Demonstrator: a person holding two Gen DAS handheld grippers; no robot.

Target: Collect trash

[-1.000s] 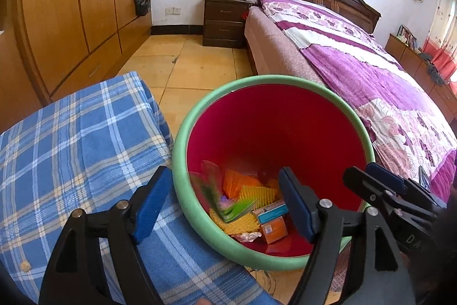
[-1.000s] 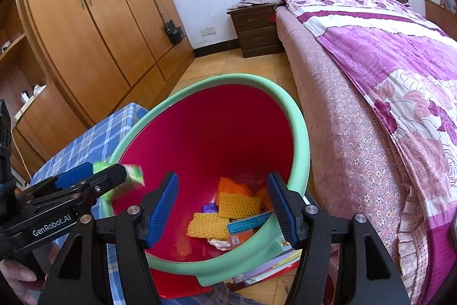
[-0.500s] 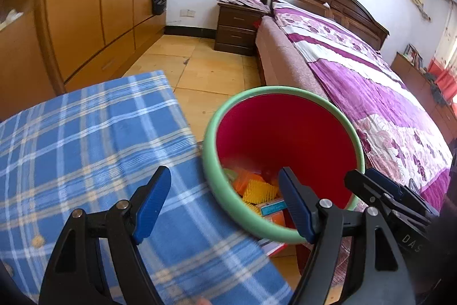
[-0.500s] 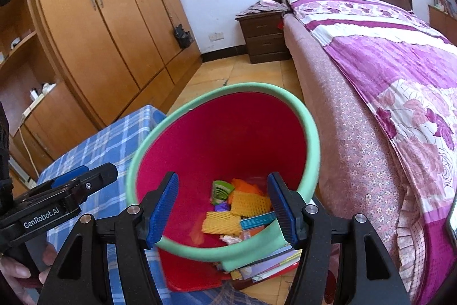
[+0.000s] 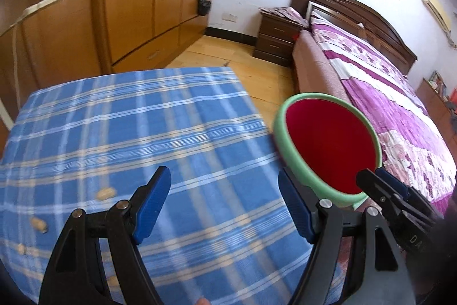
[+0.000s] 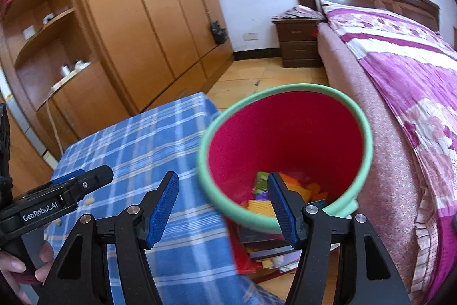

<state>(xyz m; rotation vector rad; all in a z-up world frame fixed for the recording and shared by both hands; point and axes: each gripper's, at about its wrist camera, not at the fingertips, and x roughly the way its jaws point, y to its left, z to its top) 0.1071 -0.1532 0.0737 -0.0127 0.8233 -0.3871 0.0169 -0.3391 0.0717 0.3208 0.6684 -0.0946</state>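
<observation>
Beside the bin [image 6: 285, 156], the table [image 5: 114, 119] under its blue plaid cloth carries what looks left of the trash: a few small tan bits [image 5: 105, 193], peanut-shell shaped as far as the blur allows, lying on the side away from the bin. Inside the bin, at the bottom, sit wrappers [image 6: 261, 185] and orange and yellow foam netting [image 6: 297, 187], seen from the right wrist view.

Both tools are empty. The left gripper [image 5: 224, 207] hangs over the table with its tongs spread wide, nothing between them; the right gripper [image 6: 222, 209] hovers at the bin's rim, equally wide and holding nothing.

My guess is the step in hand is going for one of those tan bits with the left gripper. To do it well, I would come down nearly straight over a single bit, set one pad on either side of it, and close slowly: the bits seem light and rounded, likely to skid or roll on the cloth. The cloth is soft woven fabric, so the tips should stop just at its surface or they may pinch a fold along with the bit.

The bin is smooth plastic, red within, with a thick rounded green rim, and it flares wide at the mouth, an easy target from the table's edge.
</observation>
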